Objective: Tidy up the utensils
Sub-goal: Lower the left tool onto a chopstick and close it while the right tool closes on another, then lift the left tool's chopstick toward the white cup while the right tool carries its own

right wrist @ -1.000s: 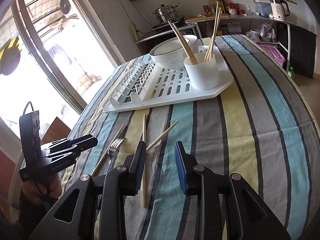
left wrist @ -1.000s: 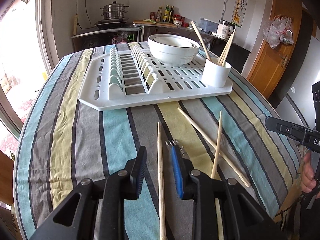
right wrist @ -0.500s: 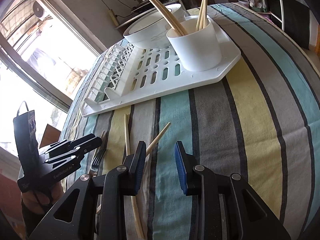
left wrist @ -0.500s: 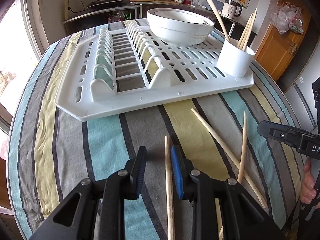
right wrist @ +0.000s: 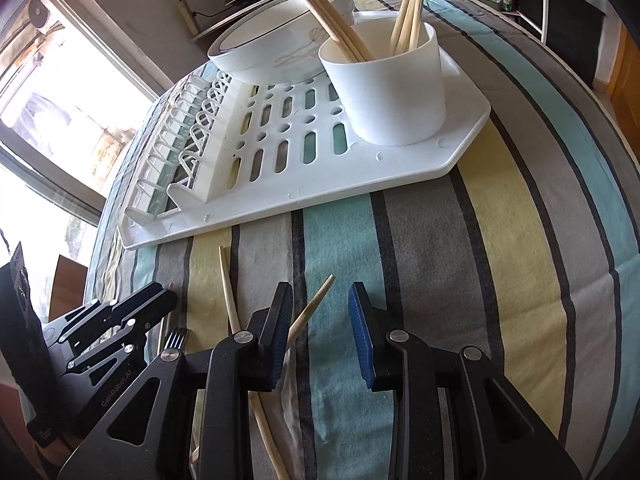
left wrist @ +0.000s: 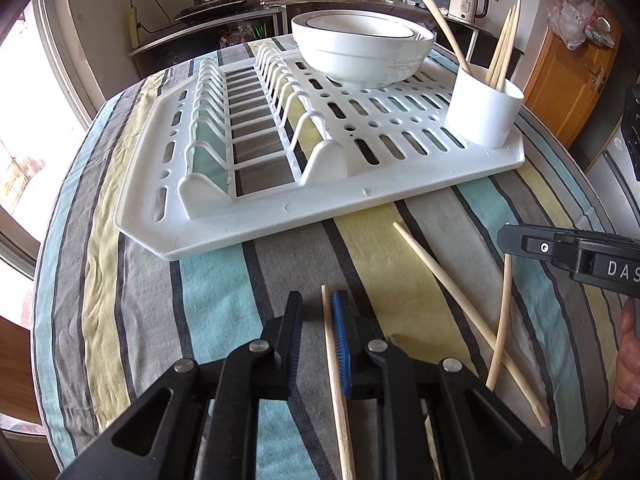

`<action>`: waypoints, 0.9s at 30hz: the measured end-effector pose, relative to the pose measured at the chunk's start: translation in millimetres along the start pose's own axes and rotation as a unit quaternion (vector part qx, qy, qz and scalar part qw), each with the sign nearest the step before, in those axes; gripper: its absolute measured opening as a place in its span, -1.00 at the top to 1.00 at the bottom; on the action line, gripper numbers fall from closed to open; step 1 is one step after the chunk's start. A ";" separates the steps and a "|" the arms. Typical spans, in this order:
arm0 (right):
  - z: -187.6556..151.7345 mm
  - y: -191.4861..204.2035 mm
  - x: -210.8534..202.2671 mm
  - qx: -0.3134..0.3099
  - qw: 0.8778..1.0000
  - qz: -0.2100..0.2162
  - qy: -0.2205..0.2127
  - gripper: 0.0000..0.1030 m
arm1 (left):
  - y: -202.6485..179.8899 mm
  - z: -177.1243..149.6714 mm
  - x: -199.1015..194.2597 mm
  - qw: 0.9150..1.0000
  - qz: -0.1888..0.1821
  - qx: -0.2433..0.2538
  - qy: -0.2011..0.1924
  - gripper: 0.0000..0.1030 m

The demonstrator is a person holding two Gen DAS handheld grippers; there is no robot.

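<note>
My left gripper (left wrist: 317, 308) is open and low over the striped tablecloth, astride a wooden chopstick (left wrist: 334, 364) that lies against its right blue pad. Two more chopsticks (left wrist: 452, 300) lie crossed to its right. My right gripper (right wrist: 320, 300) is open, with one chopstick tip (right wrist: 316, 300) between its fingers near the left one and another chopstick (right wrist: 228, 284) just left. A fork (right wrist: 174, 338) lies by the left gripper (right wrist: 120, 316). The white utensil cup (left wrist: 482, 114) on the drying rack (left wrist: 280, 216) holds several chopsticks.
Stacked white bowls (left wrist: 360, 48) sit at the back of the rack. The right gripper (left wrist: 568, 256) shows at the right edge of the left wrist view. The round table's edge falls away on the right, toward a wooden door (left wrist: 568, 68).
Both grippers have moved forward and lower toward the rack and the loose chopsticks. The left jaws have narrowed around their chopstick. The right gripper now has a chopstick tip between its fingers.
</note>
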State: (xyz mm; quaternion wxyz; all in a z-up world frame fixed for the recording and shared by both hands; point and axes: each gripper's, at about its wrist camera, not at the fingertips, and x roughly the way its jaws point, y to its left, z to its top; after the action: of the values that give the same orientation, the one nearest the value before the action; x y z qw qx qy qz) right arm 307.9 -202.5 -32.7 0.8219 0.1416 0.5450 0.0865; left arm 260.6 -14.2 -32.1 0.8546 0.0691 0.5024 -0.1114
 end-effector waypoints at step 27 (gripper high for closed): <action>6.3 17.3 -3.7 -0.024 0.998 -0.052 -0.007 0.92 | 6.1 -0.8 -8.3 1.000 -0.013 -0.009 -0.008 0.90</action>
State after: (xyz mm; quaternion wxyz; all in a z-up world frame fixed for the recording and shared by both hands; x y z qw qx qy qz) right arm 312.5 -188.2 -21.5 0.8319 0.0940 0.5441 0.0553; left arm 257.6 -7.1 -25.2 0.8578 0.0533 0.4972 -0.1186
